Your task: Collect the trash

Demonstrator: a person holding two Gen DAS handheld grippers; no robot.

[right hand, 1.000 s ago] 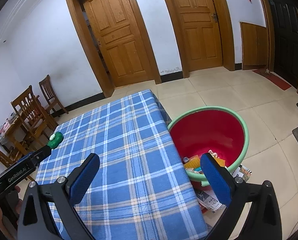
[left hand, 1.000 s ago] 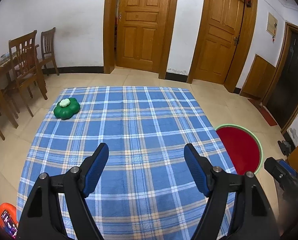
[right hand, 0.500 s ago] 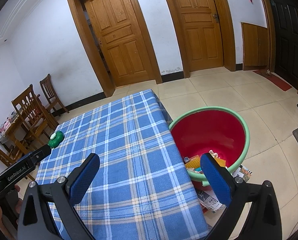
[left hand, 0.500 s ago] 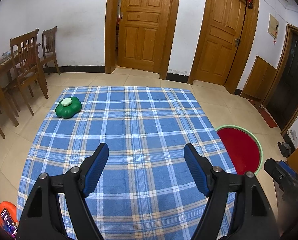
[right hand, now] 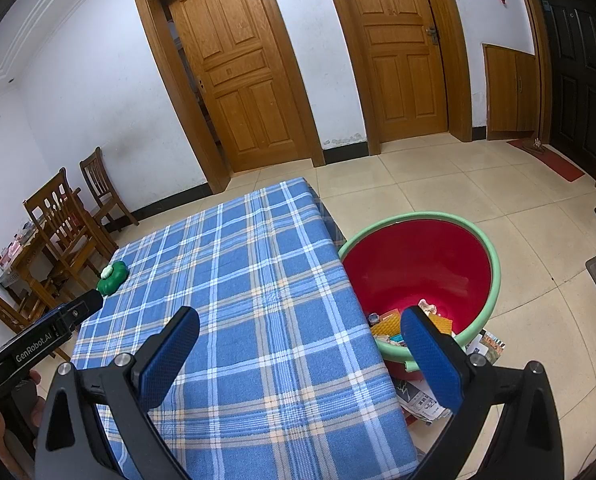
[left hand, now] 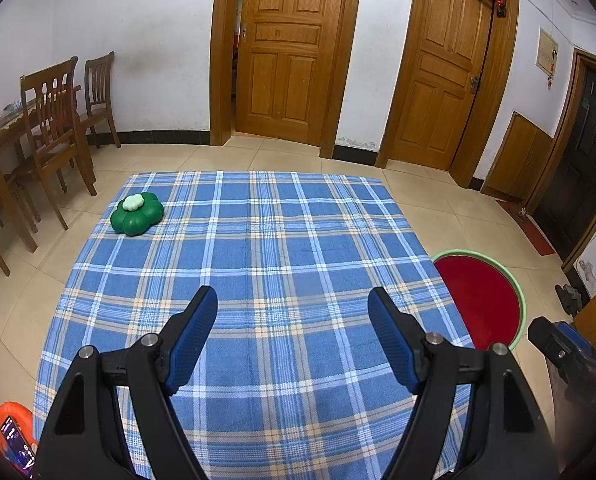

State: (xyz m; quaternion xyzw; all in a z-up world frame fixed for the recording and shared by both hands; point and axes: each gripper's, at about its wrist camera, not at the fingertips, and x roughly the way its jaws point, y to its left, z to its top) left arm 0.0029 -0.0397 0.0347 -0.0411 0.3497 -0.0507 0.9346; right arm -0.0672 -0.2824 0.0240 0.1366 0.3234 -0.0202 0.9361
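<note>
A table under a blue plaid cloth (left hand: 282,264) (right hand: 238,300) fills both views. At its far left corner sits a green flower-shaped object (left hand: 137,214) (right hand: 113,278) with a pale lump on top. Beside the table's right edge stands a red bin with a green rim (left hand: 478,300) (right hand: 418,268), holding several pieces of trash (right hand: 394,324) at its bottom. My left gripper (left hand: 292,324) hovers open over the near cloth with nothing between its fingers. My right gripper (right hand: 298,340) is open too, its right finger (right hand: 430,356) over the bin's near rim.
Wooden chairs (left hand: 54,120) (right hand: 64,224) and a cluttered table stand at the left wall. Two wooden doors (left hand: 294,52) face me; a dark door (left hand: 590,160) is at the right. Papers (right hand: 426,400) lie on the tiled floor under the bin. A phone in an orange holder (left hand: 12,436) shows bottom left.
</note>
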